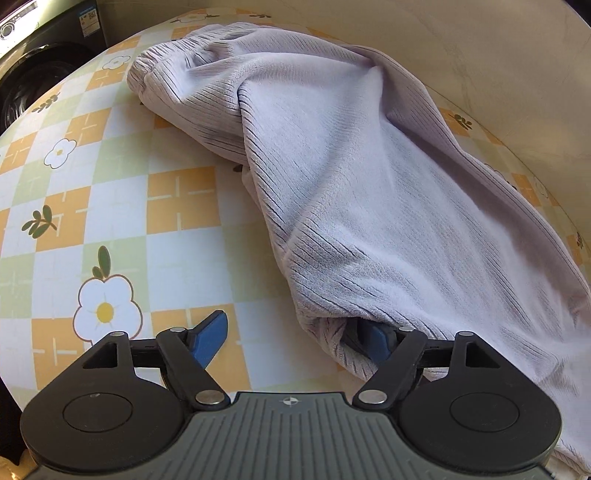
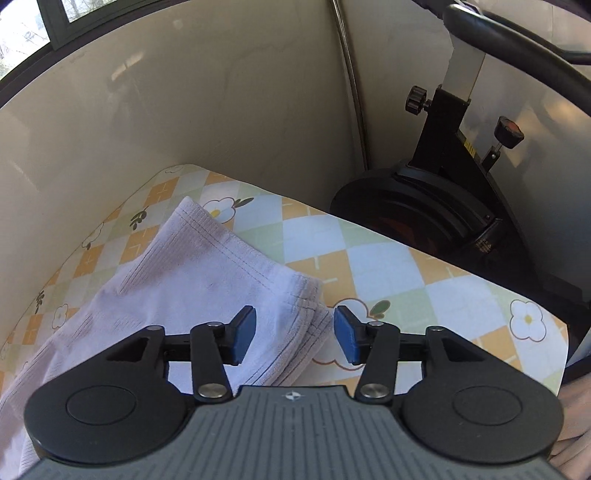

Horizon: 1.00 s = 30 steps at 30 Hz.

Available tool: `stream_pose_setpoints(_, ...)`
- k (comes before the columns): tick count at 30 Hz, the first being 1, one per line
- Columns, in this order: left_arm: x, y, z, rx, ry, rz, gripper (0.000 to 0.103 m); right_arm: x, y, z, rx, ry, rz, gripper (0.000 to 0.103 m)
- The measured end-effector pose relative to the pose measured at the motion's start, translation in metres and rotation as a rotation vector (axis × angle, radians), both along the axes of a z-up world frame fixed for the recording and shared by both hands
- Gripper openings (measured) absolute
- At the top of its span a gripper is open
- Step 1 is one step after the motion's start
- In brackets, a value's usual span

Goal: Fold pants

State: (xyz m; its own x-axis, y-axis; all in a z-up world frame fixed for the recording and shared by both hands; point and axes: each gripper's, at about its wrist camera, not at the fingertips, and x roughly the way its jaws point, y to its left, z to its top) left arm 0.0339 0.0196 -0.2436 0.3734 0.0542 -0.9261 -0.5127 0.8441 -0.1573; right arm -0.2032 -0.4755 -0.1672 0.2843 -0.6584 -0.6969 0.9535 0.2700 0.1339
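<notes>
In the left wrist view the lilac pants (image 1: 351, 177) run from upper left to lower right across the checked tabletop (image 1: 110, 206); the left tongs (image 1: 295, 341) stand wide, one pad tucked under a fabric fold, not pinching. In the right wrist view the right tongs (image 2: 294, 338) gape apart at lower centre above the pants' stacked hem edge (image 2: 310, 325), clamping nothing.

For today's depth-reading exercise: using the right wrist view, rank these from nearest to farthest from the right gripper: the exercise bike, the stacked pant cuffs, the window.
Measured from the right gripper:
1. Stacked pant cuffs, lying right between the open fingers, on the tablecloth.
2. Exercise bike, past the table's far edge, upper right.
3. Window, high in the top left corner, above the wall.
</notes>
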Motion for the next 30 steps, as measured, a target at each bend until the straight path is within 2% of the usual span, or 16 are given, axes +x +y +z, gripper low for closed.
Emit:
stream_pose_setpoints(2, -0.007, 0.009, 0.003, -0.069, -0.003, -0.006, 0.080, 0.007, 0.015, 0.012, -0.026, -0.012, 0.031, 0.058)
stream_pose_setpoints(5, -0.021, 0.029, 0.013, -0.140, -0.035, 0.000, 0.083, 0.035, 0.041, 0.022, -0.038, -0.034, 0.153, 0.059)
stream_pose_setpoints(8, -0.038, 0.056, 0.029, -0.197, -0.104, 0.030, 0.084, 0.071, 0.081, 0.020, -0.013, -0.038, 0.309, 0.059)
stream_pose_setpoints(10, -0.047, 0.077, 0.038, -0.205, -0.147, 0.059, 0.084, 0.097, 0.112, 0.012, 0.021, -0.041, 0.415, 0.059)
stream_pose_setpoints(13, -0.057, 0.109, 0.051, -0.191, -0.189, 0.108, 0.082, 0.137, 0.170, -0.006, 0.073, -0.030, 0.583, 0.059)
stream_pose_setpoints(17, -0.055, 0.154, 0.067, -0.123, -0.208, 0.145, 0.077, 0.176, 0.243, -0.029, 0.162, -0.023, 0.802, 0.056)
stream_pose_setpoints(22, -0.069, 0.212, 0.085, -0.049, -0.240, 0.149, 0.072, 0.204, 0.338, -0.052, 0.219, 0.013, 1.139, 0.040)
stream_pose_setpoints(24, -0.076, 0.230, 0.087, -0.041, -0.249, 0.168, 0.070, 0.212, 0.367, -0.061, 0.238, 0.024, 1.233, 0.030)
stream_pose_setpoints(27, -0.085, 0.249, 0.084, -0.056, -0.245, 0.198, 0.067, 0.226, 0.397, -0.073, 0.237, 0.047, 1.276, 0.029)
stream_pose_setpoints(30, -0.095, 0.257, 0.078, -0.080, -0.237, 0.209, 0.066, 0.243, 0.399, -0.079, 0.238, 0.057, 1.197, 0.030)
